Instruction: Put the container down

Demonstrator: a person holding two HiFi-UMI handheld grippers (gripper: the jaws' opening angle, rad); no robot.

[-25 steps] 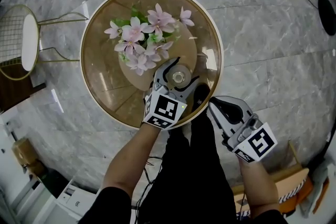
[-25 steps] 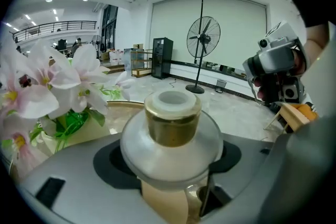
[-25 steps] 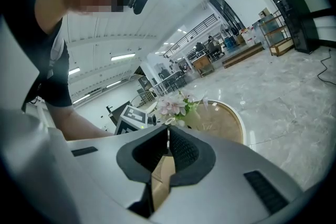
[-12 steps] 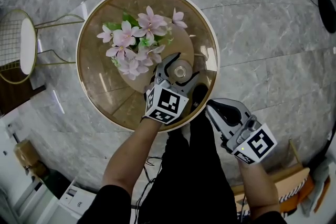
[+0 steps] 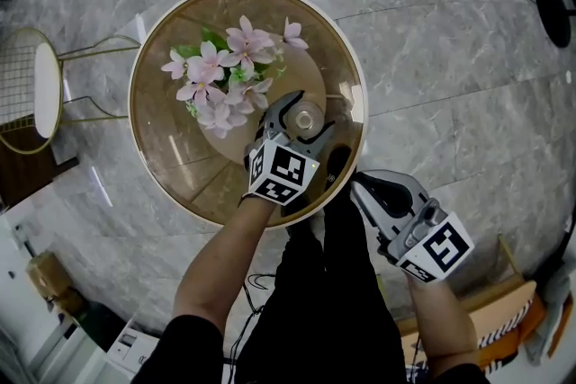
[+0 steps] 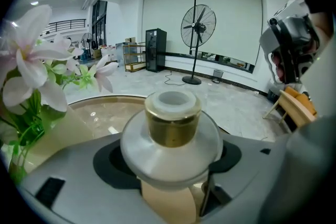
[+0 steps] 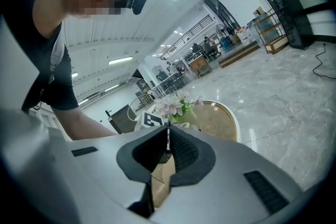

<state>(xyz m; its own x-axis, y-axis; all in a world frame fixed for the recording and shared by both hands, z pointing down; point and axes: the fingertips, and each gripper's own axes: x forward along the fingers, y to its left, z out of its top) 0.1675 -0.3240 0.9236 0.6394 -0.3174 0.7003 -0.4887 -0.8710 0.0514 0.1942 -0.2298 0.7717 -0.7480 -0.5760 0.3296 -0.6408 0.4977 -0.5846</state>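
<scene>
A frosted white container (image 5: pixel 306 118) with a gold neck (image 6: pixel 172 126) stands upright between the jaws of my left gripper (image 5: pixel 304 112), which is shut on its body. It hangs over the near right part of the round glass table (image 5: pixel 171 144); whether its base touches the glass is hidden. Pink flowers (image 5: pixel 225 72) rise just left of it and fill the left of the left gripper view (image 6: pixel 31 71). My right gripper (image 5: pixel 360 184) is shut with nothing in it (image 7: pixel 168 139), held off the table's near edge above the person's legs.
A gold wire stool (image 5: pixel 36 90) stands left of the table. The floor is grey marble (image 5: pixel 450 58). A standing fan (image 6: pixel 197 26) is across the room, with its black base (image 5: pixel 551 13) at top right. A wooden piece (image 5: pixel 504 319) lies at lower right.
The left gripper with the container has crept a little further over the table, toward its middle. The right gripper has stayed shut in about the same place.
</scene>
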